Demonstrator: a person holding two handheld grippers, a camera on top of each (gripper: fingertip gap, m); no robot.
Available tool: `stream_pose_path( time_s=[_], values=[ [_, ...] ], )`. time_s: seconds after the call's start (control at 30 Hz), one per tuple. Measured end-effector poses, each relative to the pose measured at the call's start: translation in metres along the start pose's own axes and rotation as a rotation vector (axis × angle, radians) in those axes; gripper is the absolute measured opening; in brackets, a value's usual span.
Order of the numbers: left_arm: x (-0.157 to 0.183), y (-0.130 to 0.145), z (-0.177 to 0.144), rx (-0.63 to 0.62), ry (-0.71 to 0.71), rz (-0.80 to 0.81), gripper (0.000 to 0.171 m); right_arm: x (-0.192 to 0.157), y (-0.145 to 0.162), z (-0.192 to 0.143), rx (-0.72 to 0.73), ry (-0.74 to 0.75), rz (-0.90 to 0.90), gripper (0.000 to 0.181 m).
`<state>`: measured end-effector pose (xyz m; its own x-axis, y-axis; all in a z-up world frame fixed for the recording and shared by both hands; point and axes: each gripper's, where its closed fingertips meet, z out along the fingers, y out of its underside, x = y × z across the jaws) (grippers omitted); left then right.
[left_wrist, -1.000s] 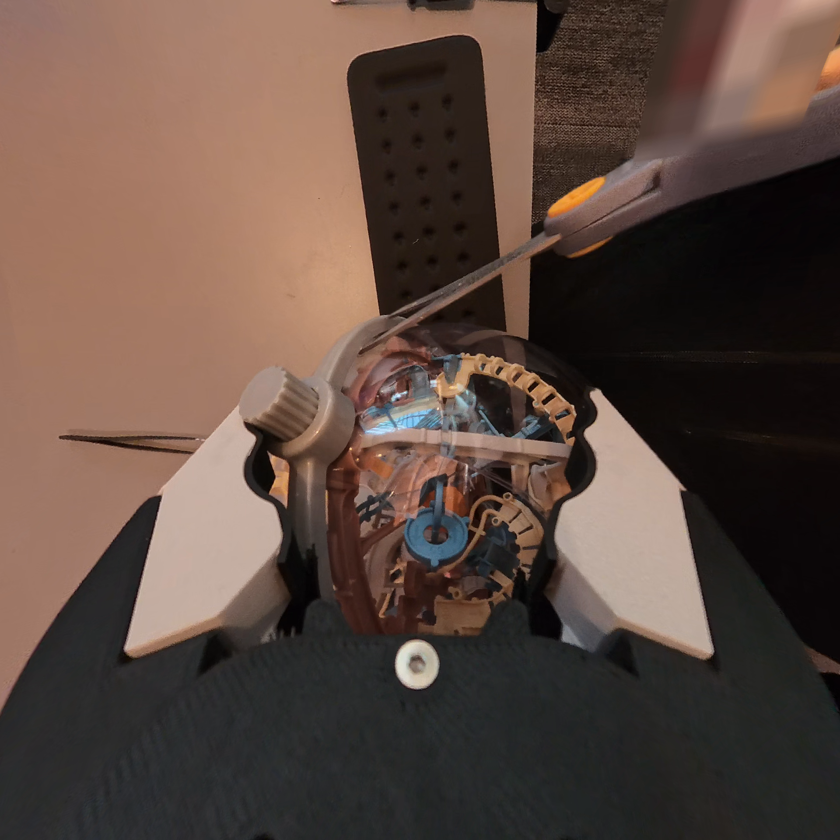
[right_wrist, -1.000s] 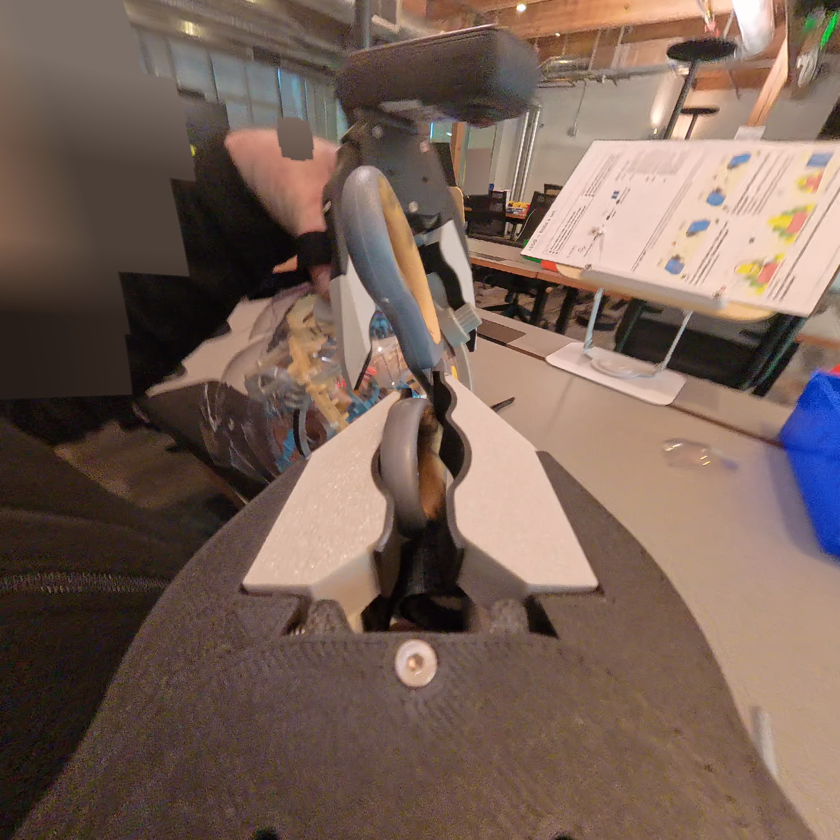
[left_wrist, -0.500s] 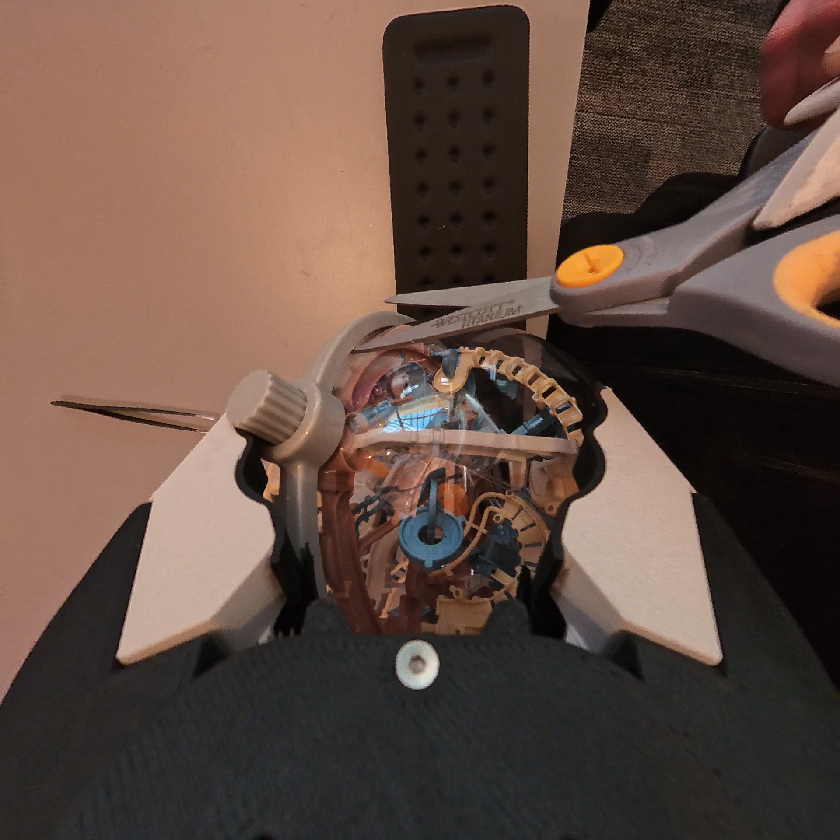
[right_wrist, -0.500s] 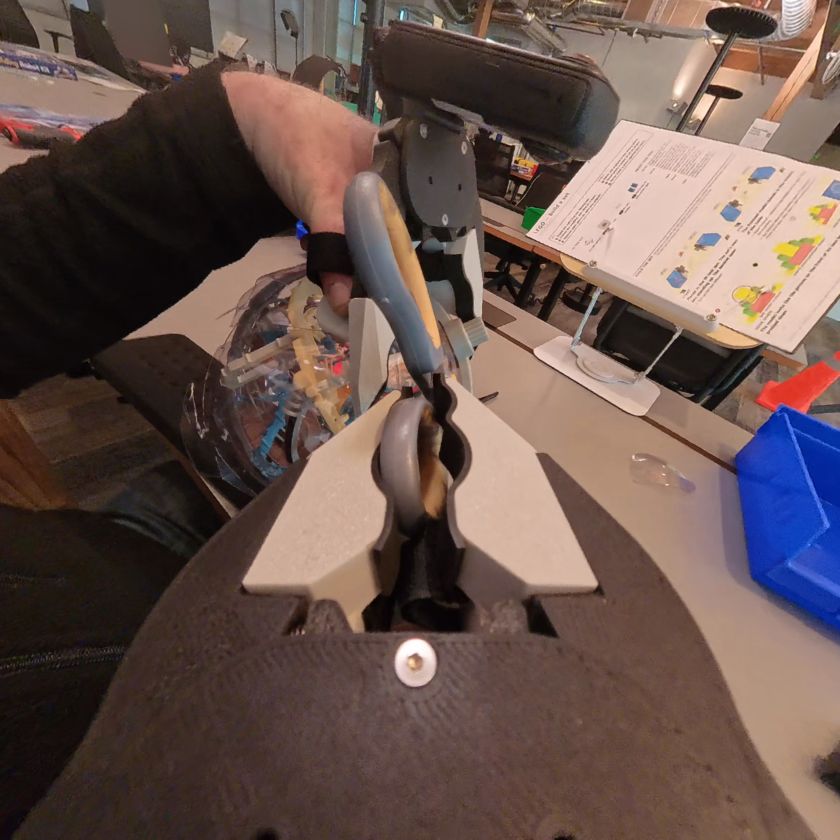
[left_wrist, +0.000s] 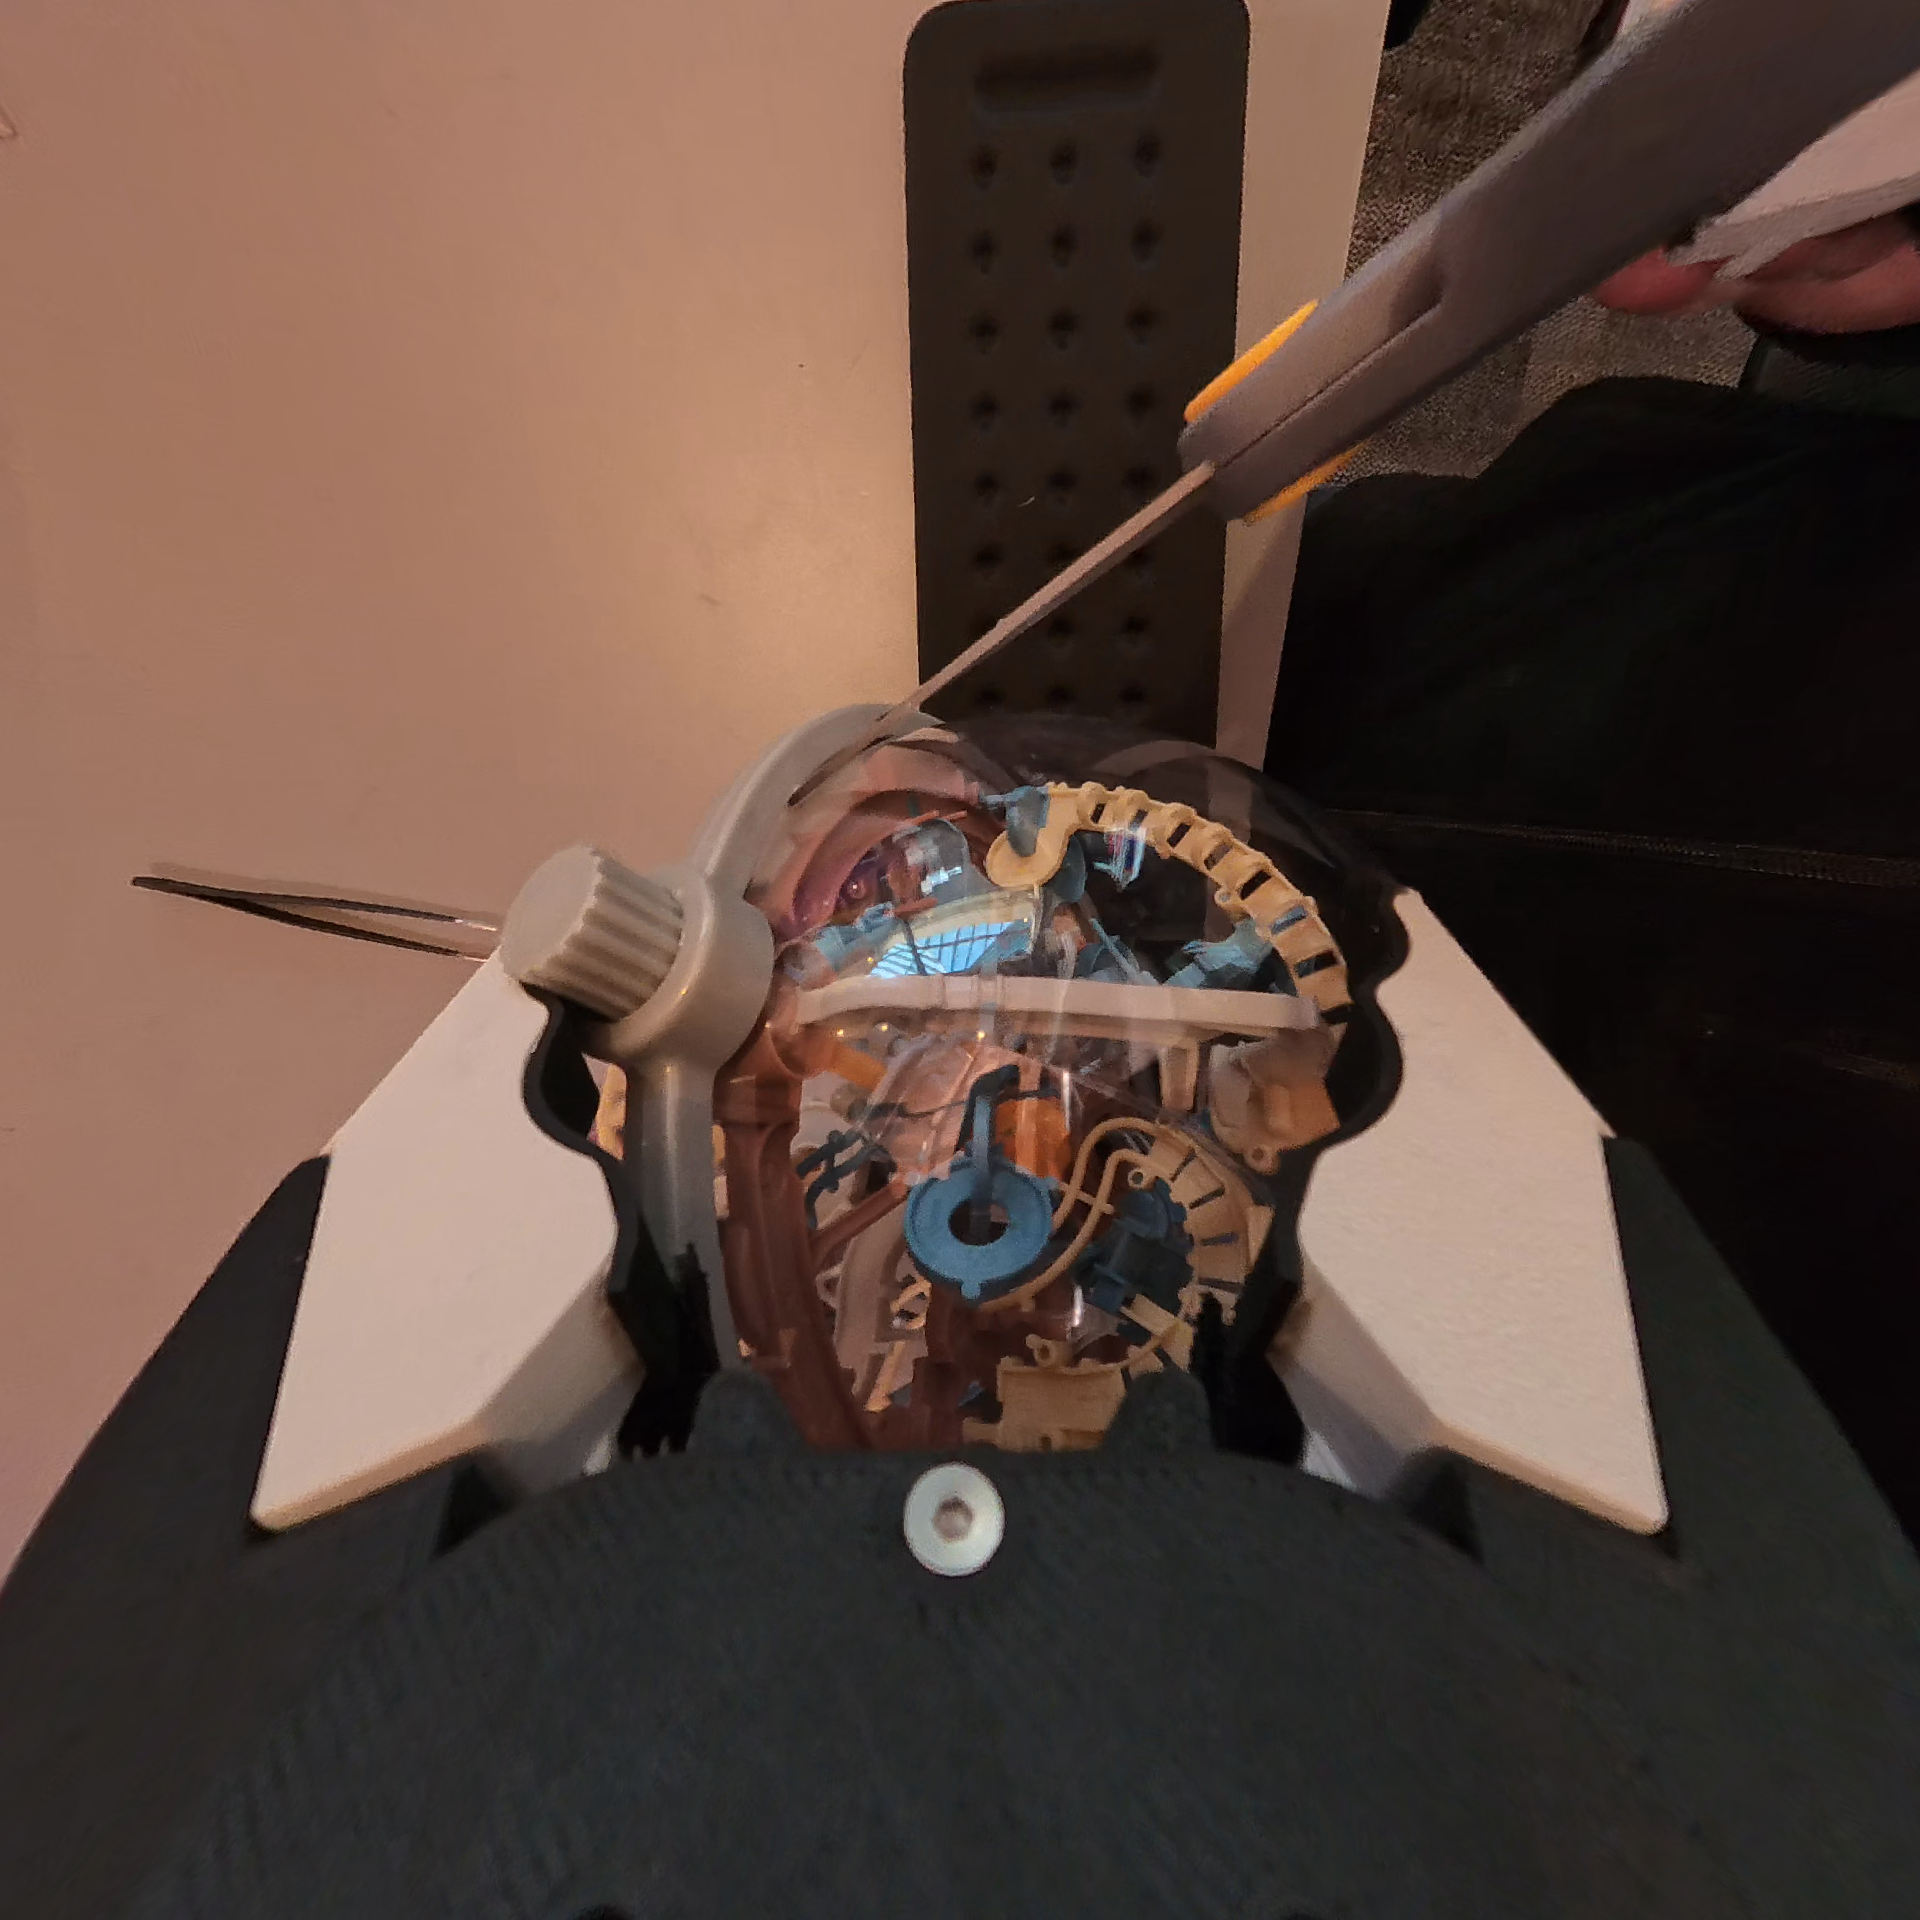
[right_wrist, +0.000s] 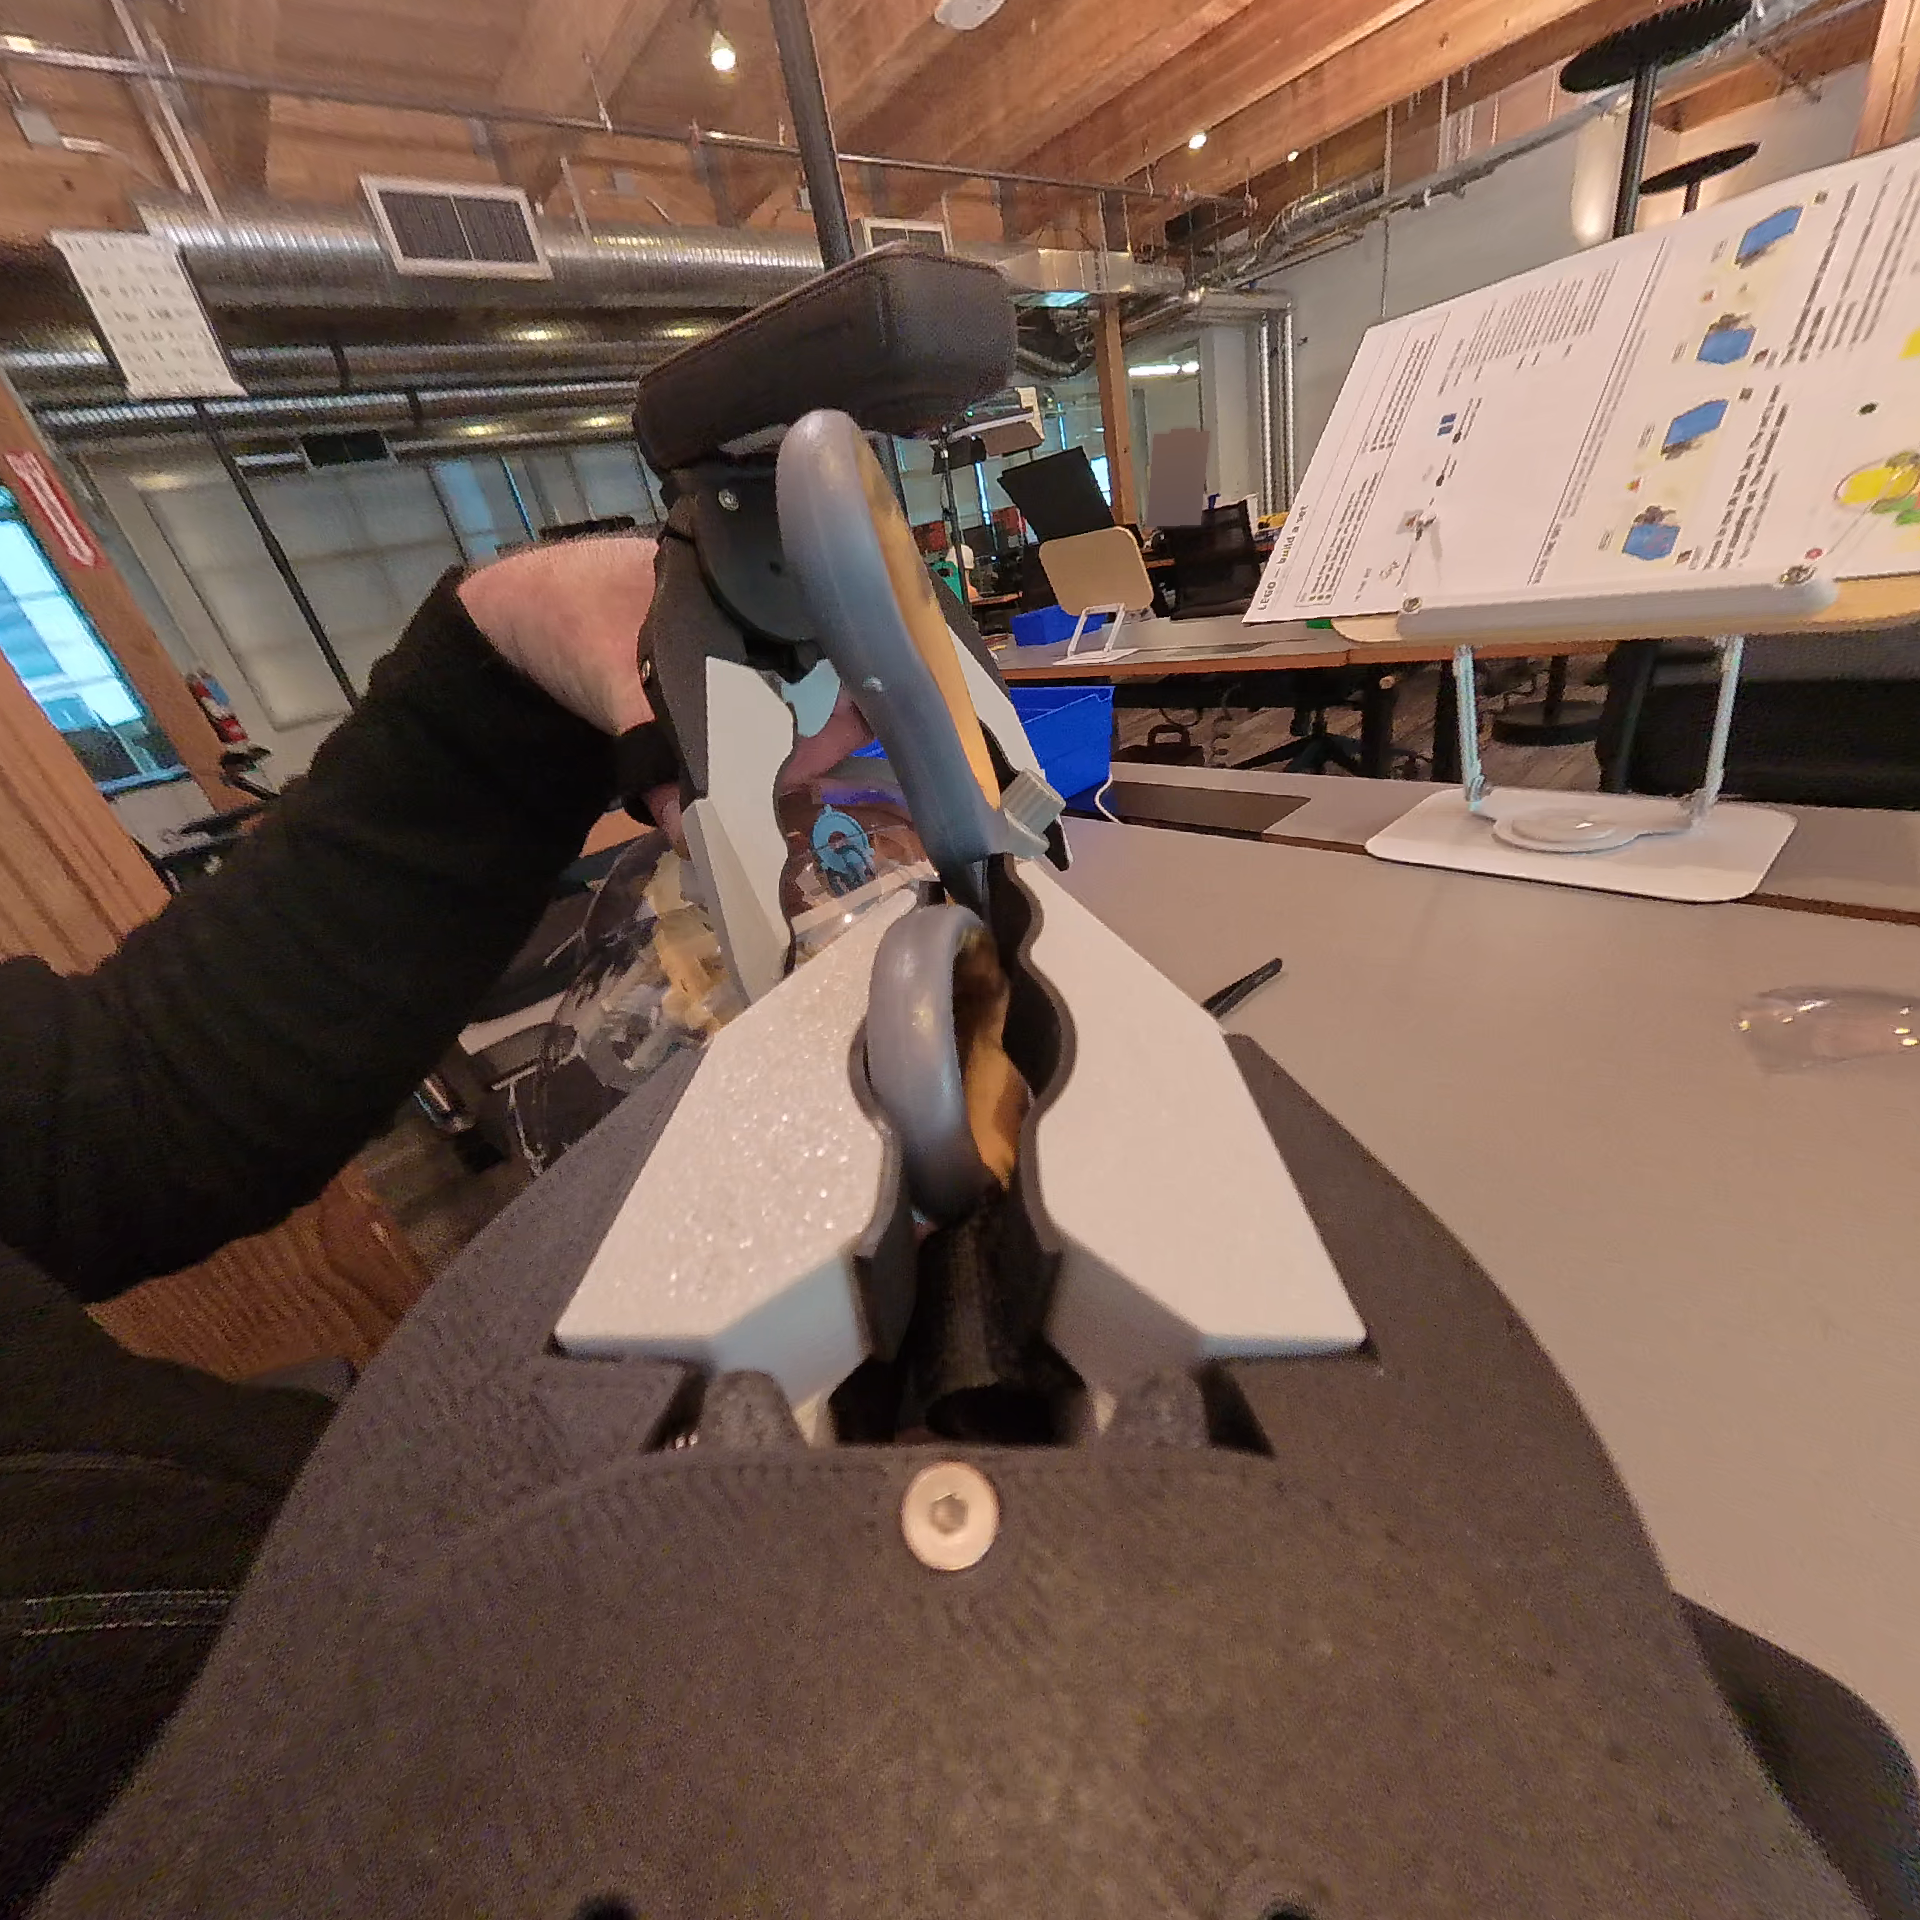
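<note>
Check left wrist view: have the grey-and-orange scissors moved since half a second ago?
Yes. The grey-and-orange scissors have swung from level to steeply tilted, handle end up, against the perforated black strap; blades now closed.

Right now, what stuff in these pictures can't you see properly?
- Scissors tips: left wrist view, hidden behind the clear ball's grey band.
- Scissors blades: right wrist view, blocked by their own handles.
- Tweezers: left wrist view, one end behind the left gripper.
- Clear piece on table: right wrist view, too glassy to identify.
</note>
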<state>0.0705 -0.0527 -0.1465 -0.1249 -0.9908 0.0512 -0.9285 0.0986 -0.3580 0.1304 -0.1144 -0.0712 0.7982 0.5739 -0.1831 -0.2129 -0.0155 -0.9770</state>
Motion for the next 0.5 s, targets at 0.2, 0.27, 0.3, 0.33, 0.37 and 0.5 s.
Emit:
stream_pose_path(
  time_s=[0.2,0.27,0.3,0.33,0.37,0.5],
  values=[
    [0.000,0.000,0.001,-0.024,0.018,0.009,0.143,-0.002,-0.003,0.004,-0.069,-0.021,-0.097,0.008],
    [0.000,0.000,-0.003,-0.007,0.031,0.006,0.142,-0.004,-0.005,0.004,-0.076,-0.038,-0.128,0.007],
    [0.002,0.001,-0.005,0.004,0.032,0.007,0.143,-0.006,-0.006,0.004,-0.070,-0.054,-0.147,0.007],
    [0.004,0.002,-0.009,0.019,0.038,0.014,0.143,-0.009,-0.007,0.002,-0.056,-0.076,-0.162,0.007],
    [0.006,0.002,-0.012,0.040,0.050,0.023,0.142,-0.009,-0.009,0.000,-0.038,-0.087,-0.162,0.008],
    [0.008,0.009,-0.015,0.022,0.074,0.052,0.151,-0.007,-0.007,-0.001,-0.003,-0.118,-0.089,0.008]
  ],
)
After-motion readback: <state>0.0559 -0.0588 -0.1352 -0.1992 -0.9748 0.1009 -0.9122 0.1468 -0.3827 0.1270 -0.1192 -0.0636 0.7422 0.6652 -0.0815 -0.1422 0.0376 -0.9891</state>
